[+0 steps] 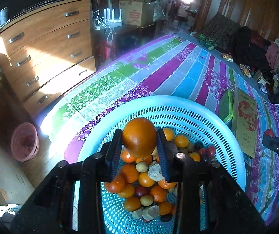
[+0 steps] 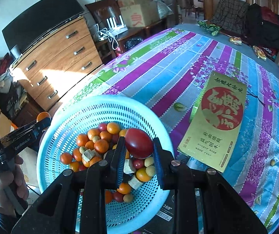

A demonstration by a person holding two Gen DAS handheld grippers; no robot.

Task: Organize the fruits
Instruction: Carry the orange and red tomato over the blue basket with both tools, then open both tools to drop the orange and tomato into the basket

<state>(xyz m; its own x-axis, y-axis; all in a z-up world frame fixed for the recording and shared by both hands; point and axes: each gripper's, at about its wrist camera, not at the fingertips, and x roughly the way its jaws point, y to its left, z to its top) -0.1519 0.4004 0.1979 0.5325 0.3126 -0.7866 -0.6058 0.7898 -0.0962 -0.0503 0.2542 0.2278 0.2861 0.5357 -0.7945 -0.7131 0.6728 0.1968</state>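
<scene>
A light-blue perforated basket (image 1: 188,109) (image 2: 65,113) sits on the striped cloth and holds several small oranges, red fruits, pale round fruits and beige chunks. My left gripper (image 1: 139,138) is shut on a large orange (image 1: 139,136), which hangs above the basket's pile. My right gripper (image 2: 138,146) is shut on a dark red fruit (image 2: 139,146), held over the basket's right side. The left gripper also shows at the left edge of the right wrist view, gripped by a hand (image 2: 1,181). The right gripper's tip with its red fruit (image 1: 268,133) shows at the right edge of the left wrist view.
A flat yellow box with a red disc (image 2: 217,117) (image 1: 246,124) lies on the cloth right of the basket. A wooden chest of drawers (image 1: 42,54) stands at left, a pink bin (image 1: 24,141) on the floor. Clothes and packets line the far right edge.
</scene>
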